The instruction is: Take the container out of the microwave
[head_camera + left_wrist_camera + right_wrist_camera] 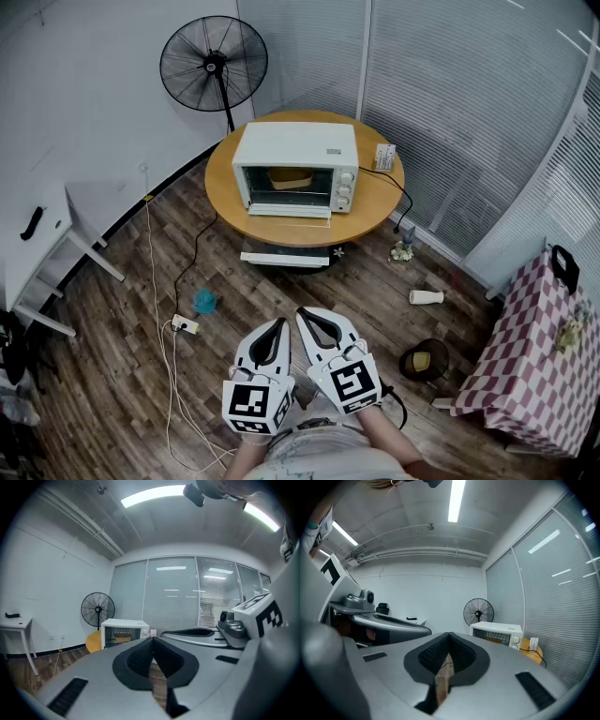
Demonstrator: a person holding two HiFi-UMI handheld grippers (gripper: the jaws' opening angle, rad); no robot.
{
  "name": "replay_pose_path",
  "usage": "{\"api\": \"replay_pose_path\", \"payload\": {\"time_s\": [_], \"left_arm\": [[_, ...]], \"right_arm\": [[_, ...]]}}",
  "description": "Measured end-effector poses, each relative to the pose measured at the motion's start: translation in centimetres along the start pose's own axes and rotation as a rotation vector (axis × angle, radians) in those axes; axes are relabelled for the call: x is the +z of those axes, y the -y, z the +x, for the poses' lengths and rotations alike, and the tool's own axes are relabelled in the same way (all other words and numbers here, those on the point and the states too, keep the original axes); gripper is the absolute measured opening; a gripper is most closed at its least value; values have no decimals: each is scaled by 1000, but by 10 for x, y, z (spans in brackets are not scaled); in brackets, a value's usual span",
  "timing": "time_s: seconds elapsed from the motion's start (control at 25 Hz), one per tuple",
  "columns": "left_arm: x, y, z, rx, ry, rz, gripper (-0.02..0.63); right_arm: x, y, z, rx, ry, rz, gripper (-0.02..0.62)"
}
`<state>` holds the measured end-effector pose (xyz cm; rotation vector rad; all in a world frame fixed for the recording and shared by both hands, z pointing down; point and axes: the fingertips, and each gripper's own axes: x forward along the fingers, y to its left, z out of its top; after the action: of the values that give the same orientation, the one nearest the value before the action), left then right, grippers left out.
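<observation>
Left gripper [151, 639], right gripper [449, 633]: jaws shut on both, nothing between them. We hold them side by side close to our body, well apart from the table [281, 232]. Container [290, 177] sits inside the microwave [295, 145], visible through the door, which looks shut. Risks: if we arrive with jaws shut, we'd just shove the microwave back across the table. Door likely has to open first. Floor cable [159, 319] lies left of our path, so it's a snag hazard.
</observation>
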<state>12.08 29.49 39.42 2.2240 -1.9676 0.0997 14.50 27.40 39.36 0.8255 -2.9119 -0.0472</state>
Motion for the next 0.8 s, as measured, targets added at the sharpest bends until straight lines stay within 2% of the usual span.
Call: {"api": "replay_pose_path", "payload": {"time_s": [0.2, 0.52, 0.8], "left_arm": [[-1, 6, -3, 22, -2, 39, 12], [-3, 19, 0, 4, 1, 23, 13], [-4, 9, 13, -3, -2, 5, 14]], "right_arm": [[-5, 2, -9, 10, 20, 8, -8], [-10, 7, -18, 10, 3, 16, -8], [-13, 16, -4, 3, -12, 16, -8]]}}
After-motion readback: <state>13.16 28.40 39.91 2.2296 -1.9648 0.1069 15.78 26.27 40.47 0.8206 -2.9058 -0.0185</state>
